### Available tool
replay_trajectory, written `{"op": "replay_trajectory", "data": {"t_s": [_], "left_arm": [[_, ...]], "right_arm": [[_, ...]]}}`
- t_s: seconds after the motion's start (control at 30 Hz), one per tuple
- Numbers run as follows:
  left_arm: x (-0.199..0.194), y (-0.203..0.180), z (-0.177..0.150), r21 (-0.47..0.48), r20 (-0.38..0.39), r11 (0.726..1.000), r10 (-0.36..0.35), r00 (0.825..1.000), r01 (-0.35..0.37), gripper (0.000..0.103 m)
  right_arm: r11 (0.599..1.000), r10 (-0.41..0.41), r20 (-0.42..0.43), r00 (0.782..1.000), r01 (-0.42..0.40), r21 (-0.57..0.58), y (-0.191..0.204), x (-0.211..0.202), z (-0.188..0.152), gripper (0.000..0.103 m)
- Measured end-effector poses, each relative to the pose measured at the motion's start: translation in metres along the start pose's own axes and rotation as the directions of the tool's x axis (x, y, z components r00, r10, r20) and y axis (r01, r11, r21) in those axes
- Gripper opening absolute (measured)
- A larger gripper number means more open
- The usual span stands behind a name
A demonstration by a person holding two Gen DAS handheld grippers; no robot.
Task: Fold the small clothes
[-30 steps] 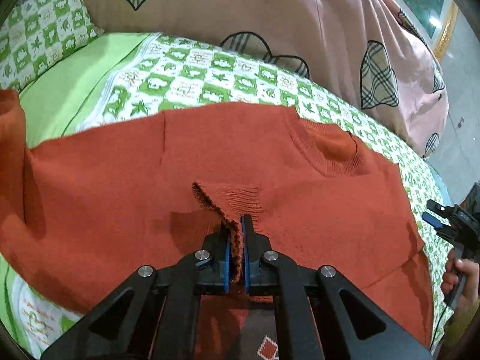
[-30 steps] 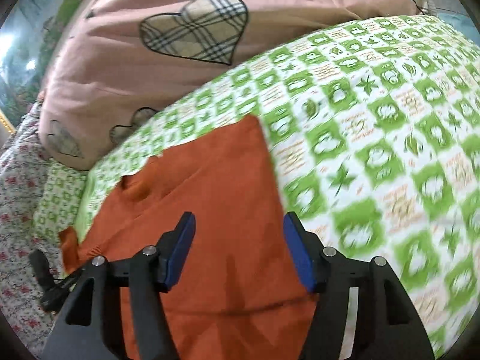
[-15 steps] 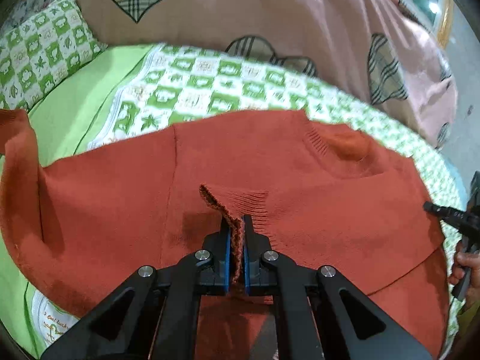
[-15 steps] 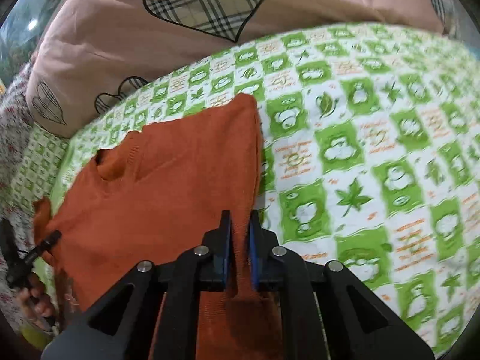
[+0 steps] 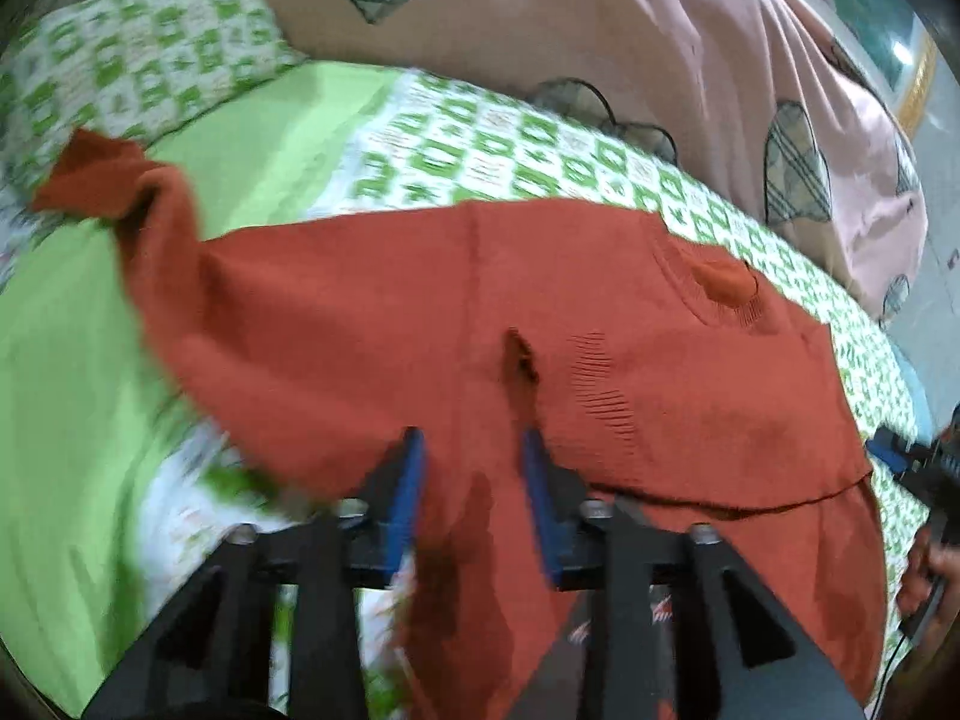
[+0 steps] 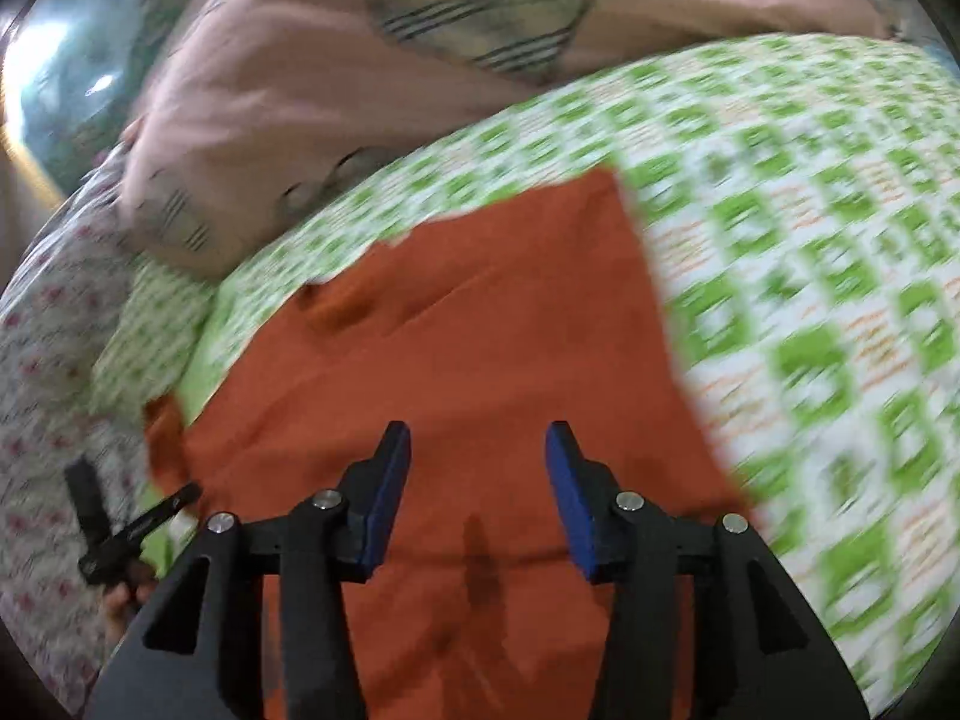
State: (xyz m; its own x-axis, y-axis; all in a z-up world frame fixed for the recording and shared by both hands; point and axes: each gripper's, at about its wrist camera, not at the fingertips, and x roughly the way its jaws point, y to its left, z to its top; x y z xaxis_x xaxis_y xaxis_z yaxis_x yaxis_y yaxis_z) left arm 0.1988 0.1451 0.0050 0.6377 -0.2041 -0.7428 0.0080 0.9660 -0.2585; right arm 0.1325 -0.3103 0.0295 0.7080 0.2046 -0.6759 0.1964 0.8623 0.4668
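- Green-and-white checked bedsheet (image 5: 540,138) covers a bed, with a pink quilt (image 5: 600,30) printed with plaid hearts heaped along the far side.
- An orange knitted sweater (image 5: 360,312) lies spread flat on the sheet, one sleeve (image 5: 120,186) trailing off to the left, its neckline (image 5: 720,288) toward the right.
- The left gripper (image 5: 471,468) hovers over the sweater's middle; its jaws have just been opening, and the ribbed cuff (image 5: 600,384) it let go now rests on the sweater's body, with cloth below the spread pads, not pinched.
- The right gripper (image 6: 477,480) hangs over the sweater's other side; its jaws have also just been opening and nothing is between them.
- Judging by this, one sleeve has just been laid inward; the next move likely calls for reaching the trailing sleeve, pinching its end, and folding it across.
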Motion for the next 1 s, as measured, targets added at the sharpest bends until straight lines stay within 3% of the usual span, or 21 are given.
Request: {"op": "replay_trajectory", "data": {"t_s": [0.2,0.33,0.43,0.53,0.63,0.77,0.8,0.87,0.9,1.0], "left_arm": [[-0.031,0.065,0.016,-0.152,0.048,0.988,0.045,0.998,-0.037,0.062],[-0.031,0.121,0.042,-0.302,0.064,0.953,0.047,0.997,-0.026,0.071],[-0.02,0.169,0.068,-0.416,0.078,0.909,0.052,0.996,-0.015,0.074],[-0.002,0.213,0.088,-0.53,0.077,0.848,0.052,0.996,-0.003,0.075],[0.017,0.251,0.107,-0.608,0.07,0.793,0.08,0.994,-0.021,0.075],[0.029,0.283,0.119,-0.685,0.103,0.729,0.078,0.992,0.014,0.075],[0.031,0.288,0.123,-0.695,0.111,0.719,0.09,0.99,0.013,0.073],[0.031,0.29,0.131,-0.682,0.121,0.731,0.121,0.985,-0.006,0.046],[0.032,0.289,0.136,-0.666,0.117,0.746,0.122,0.986,-0.013,0.013],[0.024,0.273,0.145,-0.601,0.118,0.798,0.139,0.983,-0.041,0.005]], "right_arm": [[0.994,0.089,-0.133,0.987,-0.096,-0.045,0.042,0.025,-0.037,0.048],[0.99,0.111,-0.186,0.976,-0.125,-0.067,0.059,0.033,-0.057,0.048],[0.989,0.103,-0.213,0.972,-0.122,-0.081,0.069,0.037,-0.068,0.048],[0.987,0.094,-0.245,0.965,-0.122,-0.101,0.076,0.039,-0.076,0.048],[0.987,0.087,-0.259,0.962,-0.119,-0.112,0.077,0.038,-0.083,0.048],[0.989,0.071,-0.278,0.958,-0.104,-0.108,0.074,0.041,-0.088,0.048],[0.989,0.07,-0.279,0.958,-0.103,-0.104,0.074,0.041,-0.088,0.048],[0.991,0.07,-0.283,0.957,-0.101,-0.094,0.072,0.042,-0.09,0.048],[0.991,0.071,-0.284,0.956,-0.101,-0.092,0.072,0.043,-0.09,0.048],[0.99,0.072,-0.284,0.956,-0.104,-0.098,0.074,0.043,-0.091,0.048]]}}
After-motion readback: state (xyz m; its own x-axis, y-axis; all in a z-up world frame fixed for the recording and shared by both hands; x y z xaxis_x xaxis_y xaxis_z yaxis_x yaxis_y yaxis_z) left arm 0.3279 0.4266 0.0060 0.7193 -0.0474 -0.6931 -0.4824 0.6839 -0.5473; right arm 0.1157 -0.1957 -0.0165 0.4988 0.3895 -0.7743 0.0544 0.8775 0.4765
